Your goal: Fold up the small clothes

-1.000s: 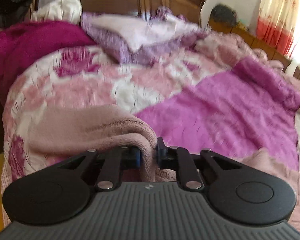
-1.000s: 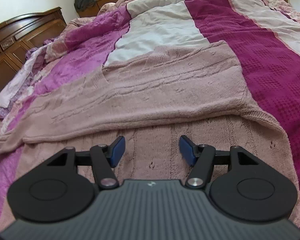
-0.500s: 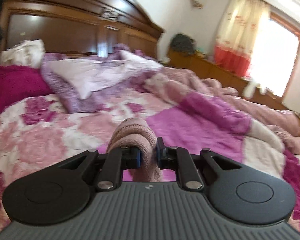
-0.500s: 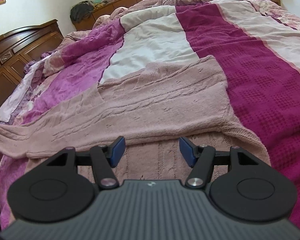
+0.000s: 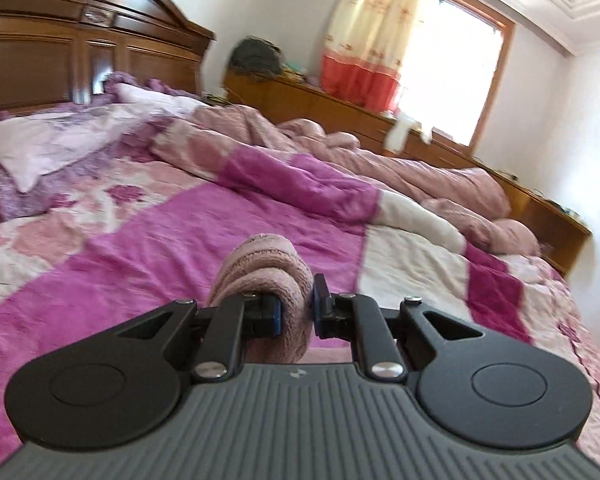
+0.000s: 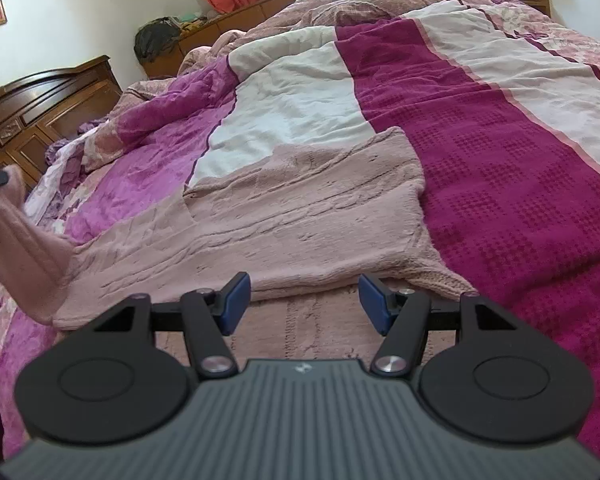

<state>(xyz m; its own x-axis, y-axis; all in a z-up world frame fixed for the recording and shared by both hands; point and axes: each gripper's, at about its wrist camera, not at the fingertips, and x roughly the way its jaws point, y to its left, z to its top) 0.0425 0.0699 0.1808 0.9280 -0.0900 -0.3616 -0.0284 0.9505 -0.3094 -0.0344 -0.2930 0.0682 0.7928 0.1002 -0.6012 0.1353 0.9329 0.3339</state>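
Two grippers: both held over a bed spread with a pink, magenta and cream patchwork quilt (image 6: 500, 152).
Left gripper (image 5: 296, 312): jaws closed tight on a bunched fold of the dusty-pink knitted sweater (image 5: 266, 264), which bulges up between and above the blue pads, lifted clear of the quilt.
Sweater sleeve (image 6: 16, 240): in the right wrist view it rises in a taut strip off the quilt's left edge, up to a dark finger at the frame's left border.
Sweater body (image 6: 300, 216): lies flat, folded in layers, across the near middle of the quilt.
Right gripper (image 6: 304, 300): jaws open, blue pads apart, hovering over the sweater's near edge, gripping nothing.
Far side: brown carved wooden headboard (image 5: 80, 52), lilac pillow (image 5: 48, 148).
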